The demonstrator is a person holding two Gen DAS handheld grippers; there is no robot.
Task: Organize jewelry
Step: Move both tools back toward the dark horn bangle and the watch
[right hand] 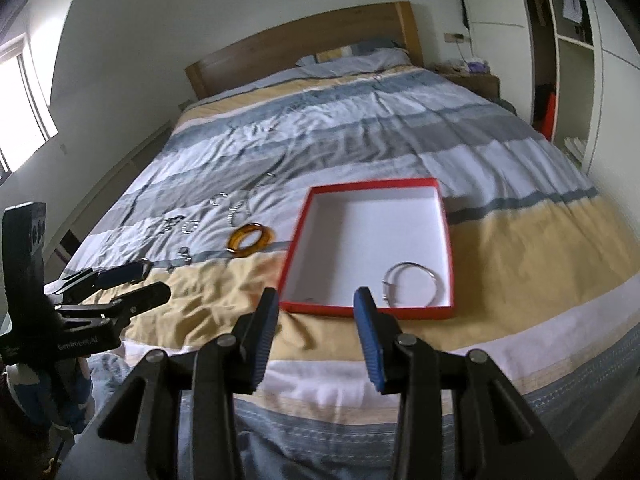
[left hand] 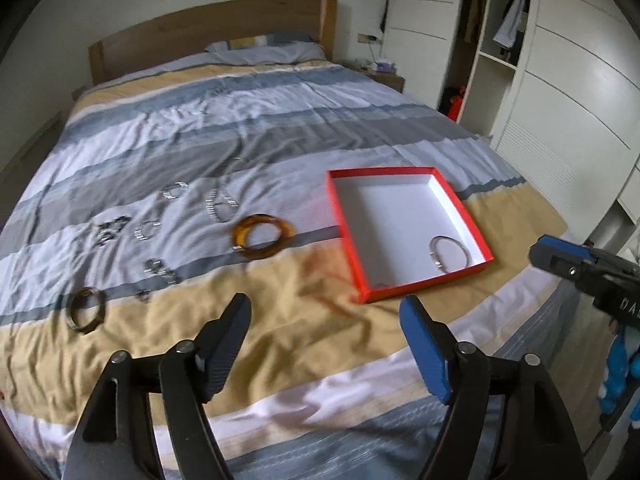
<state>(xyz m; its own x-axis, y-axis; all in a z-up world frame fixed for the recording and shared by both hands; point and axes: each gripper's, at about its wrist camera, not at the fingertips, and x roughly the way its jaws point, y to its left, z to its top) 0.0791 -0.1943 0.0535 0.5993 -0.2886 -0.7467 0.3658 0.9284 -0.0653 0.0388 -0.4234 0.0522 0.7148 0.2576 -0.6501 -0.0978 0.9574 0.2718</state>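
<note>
A shallow red box (left hand: 460, 208) (right hand: 298, 236) with a white inside lies on the bed and holds a silver bangle (left hand: 449, 254) (right hand: 410, 286). An amber bangle (left hand: 264, 236) (right hand: 251, 240) lies left of it. A dark bangle (left hand: 85, 309) and several small silver pieces (left hand: 218, 204) (right hand: 188, 226) are scattered further left. My left gripper (left hand: 326, 312) (right hand: 148, 282) is open and empty above the yellow stripe, near the box's front corner. My right gripper (right hand: 316, 300) is open and empty just in front of the box; it shows at the right edge of the left wrist view (left hand: 560, 258).
A striped blue, grey, white and yellow duvet (left hand: 280, 120) (right hand: 520, 240) covers the bed, with a wooden headboard (left hand: 200, 32) behind. A white wardrobe (left hand: 580, 100) stands on the right. A nightstand (right hand: 476, 78) is by the headboard. A window (right hand: 20, 100) is on the left.
</note>
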